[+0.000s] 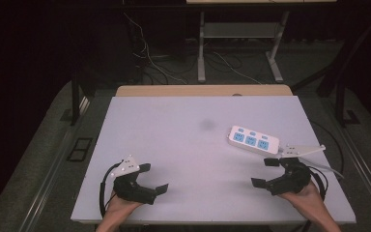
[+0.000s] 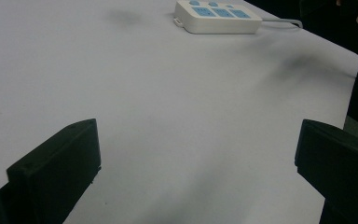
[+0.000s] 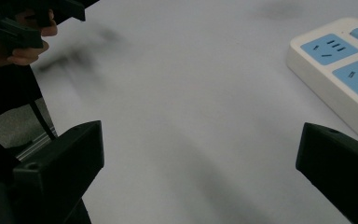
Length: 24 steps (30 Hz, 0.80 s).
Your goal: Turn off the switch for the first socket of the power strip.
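Two hand-held grippers: one in each of the person's hands, low over the near part of the surface (image 1: 193,140), both empty.
Power strip (image 1: 254,140): white oblong block with three light blue socket faces in a row and small blue buttons along its far edge; a pale grey cable leaves its right end toward the surface's right edge.
Power strip position: lying flat on the right half of the surface, set at a slant, just beyond the right hand-held gripper and well apart from the left one.
Left hand-held gripper (image 1: 155,178): near the front left of the surface, jaws spread wide and pointing right toward the middle; a grey three-cornered plate sits on top and a black cable loops behind it.
Left hand (image 1: 121,205): comes in from the bottom edge, wrapped around the black body.
Left gripper view: jaws wide apart over bare surface, the power strip (image 2: 216,17) far off at the top.
Right hand-held gripper (image 1: 264,172): near the front right, jaws spread wide and pointing left; its grey plate reaches out to the right.
Right hand (image 1: 305,193): enters from the lower right, holding the black body.
Right gripper view: jaws wide apart, the power strip (image 3: 342,65) just beyond the right-side jaw, not touching it.
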Tool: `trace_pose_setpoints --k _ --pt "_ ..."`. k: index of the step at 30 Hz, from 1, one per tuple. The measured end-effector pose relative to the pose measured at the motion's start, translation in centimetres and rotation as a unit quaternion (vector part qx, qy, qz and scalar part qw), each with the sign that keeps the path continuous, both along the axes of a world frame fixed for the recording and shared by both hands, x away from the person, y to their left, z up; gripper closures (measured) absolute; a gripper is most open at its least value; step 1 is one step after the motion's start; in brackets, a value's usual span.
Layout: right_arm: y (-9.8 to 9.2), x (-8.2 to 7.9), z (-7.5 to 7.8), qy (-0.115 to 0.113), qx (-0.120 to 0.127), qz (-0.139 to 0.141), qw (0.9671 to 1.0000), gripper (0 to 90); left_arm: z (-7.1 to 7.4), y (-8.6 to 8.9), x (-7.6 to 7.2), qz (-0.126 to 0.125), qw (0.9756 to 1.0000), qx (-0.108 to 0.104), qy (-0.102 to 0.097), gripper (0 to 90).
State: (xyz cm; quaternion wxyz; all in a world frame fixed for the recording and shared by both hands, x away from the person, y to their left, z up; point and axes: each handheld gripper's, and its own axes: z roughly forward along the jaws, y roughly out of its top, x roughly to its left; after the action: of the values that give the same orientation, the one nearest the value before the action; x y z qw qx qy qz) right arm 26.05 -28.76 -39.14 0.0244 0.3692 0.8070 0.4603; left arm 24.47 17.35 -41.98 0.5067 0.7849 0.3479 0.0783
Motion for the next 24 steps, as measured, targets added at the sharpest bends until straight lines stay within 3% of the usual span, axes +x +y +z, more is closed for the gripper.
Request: trace_pose_setpoints --k 24 --pt "-0.8 2.7 2.2 0.007 -0.035 0.012 0.9993 0.7 -0.1 0.1 0.0 0.003 1.0 -0.001 0.002 0.0"
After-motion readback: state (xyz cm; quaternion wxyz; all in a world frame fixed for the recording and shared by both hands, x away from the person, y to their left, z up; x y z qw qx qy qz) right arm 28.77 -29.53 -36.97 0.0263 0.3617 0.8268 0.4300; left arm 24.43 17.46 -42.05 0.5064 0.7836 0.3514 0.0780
